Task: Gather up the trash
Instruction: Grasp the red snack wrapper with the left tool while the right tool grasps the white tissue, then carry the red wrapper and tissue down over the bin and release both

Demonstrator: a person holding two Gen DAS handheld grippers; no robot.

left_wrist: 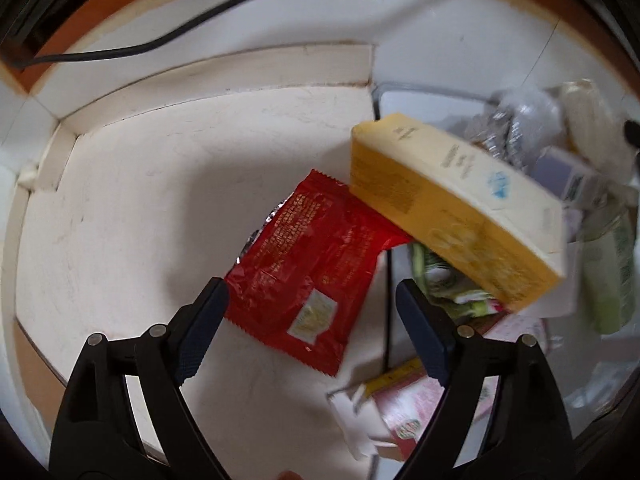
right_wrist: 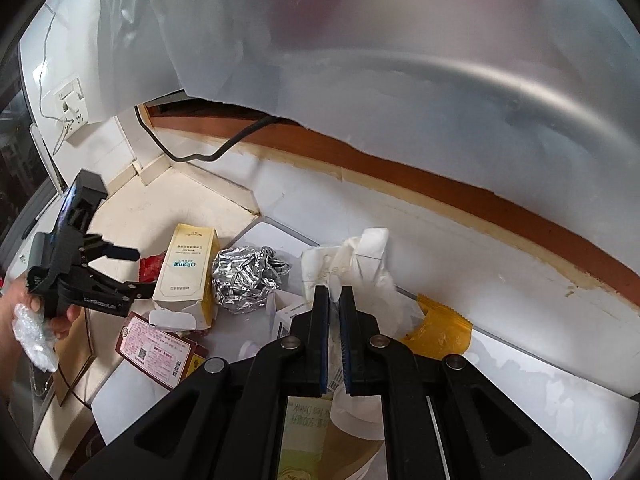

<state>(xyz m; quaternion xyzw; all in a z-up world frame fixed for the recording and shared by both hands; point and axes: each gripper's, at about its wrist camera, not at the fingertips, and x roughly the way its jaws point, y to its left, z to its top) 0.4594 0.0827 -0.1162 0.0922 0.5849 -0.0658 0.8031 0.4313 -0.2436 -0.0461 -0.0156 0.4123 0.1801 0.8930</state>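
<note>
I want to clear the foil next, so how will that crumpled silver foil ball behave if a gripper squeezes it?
The foil ball looks loosely crumpled, so it will probably be light and crush further under the pads. Its creased surface should grip rather than slip. Irregular and wedged beside the yellow carton, it seems unlikely to roll.

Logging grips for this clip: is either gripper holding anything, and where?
Left gripper open, holding nothing. Right gripper shut; whether it pinches the plastic bag cannot be told.
</note>
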